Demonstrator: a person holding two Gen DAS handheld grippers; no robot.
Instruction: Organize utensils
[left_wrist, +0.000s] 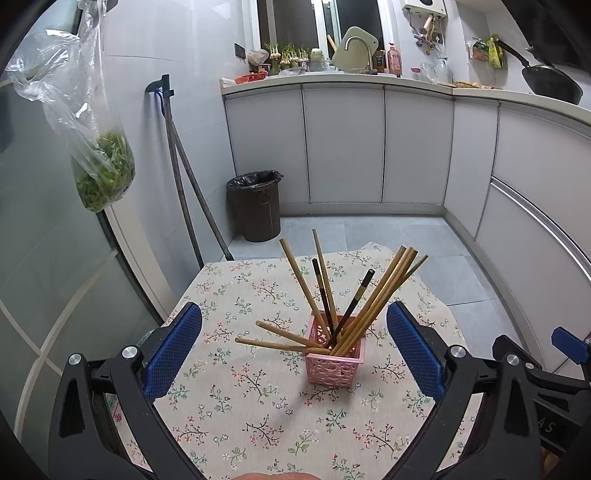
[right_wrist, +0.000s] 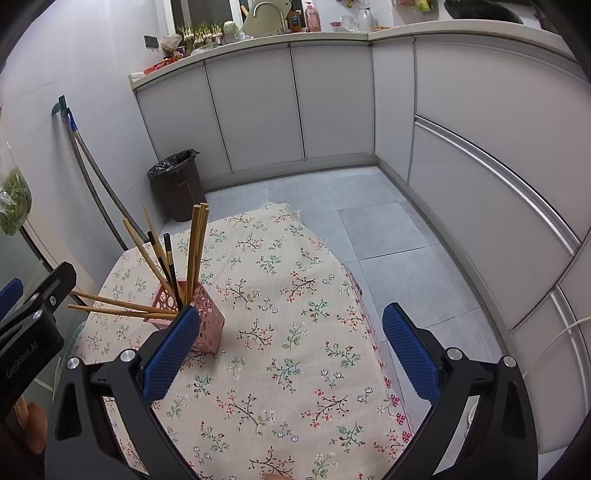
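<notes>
Two claws: both spread wide with nothing between the blue textured pads; left claw (left_wrist: 294, 354), right claw (right_wrist: 291, 352).
Holder: small pink square plastic basket with lattice walls (left_wrist: 334, 365), standing upright on the bench draped in a beige floral cloth (left_wrist: 236, 417).
Holder from left claw: dead ahead at 12 o'clock, between the two pads, near.
Holder from right claw: off at about 10 o'clock, partly hidden behind the left pad (right_wrist: 171, 354); the same basket shows at (right_wrist: 207, 314).
Nearer claw: the left, by my judgement.
Contents: thin bamboo chopsticks (left_wrist: 376, 295) fanned out, plus two dark ones (left_wrist: 352, 304).
Strays: two pale sticks (left_wrist: 277, 341) lean low over the rim toward 9 o'clock, almost level, long axis running left to right, tips hanging above the cloth.
Turning relation: to tidy those strays the left claw would probably need to close across their length.
Textures: smooth slim sticks, likely to roll or slip; light basket may tip.
</notes>
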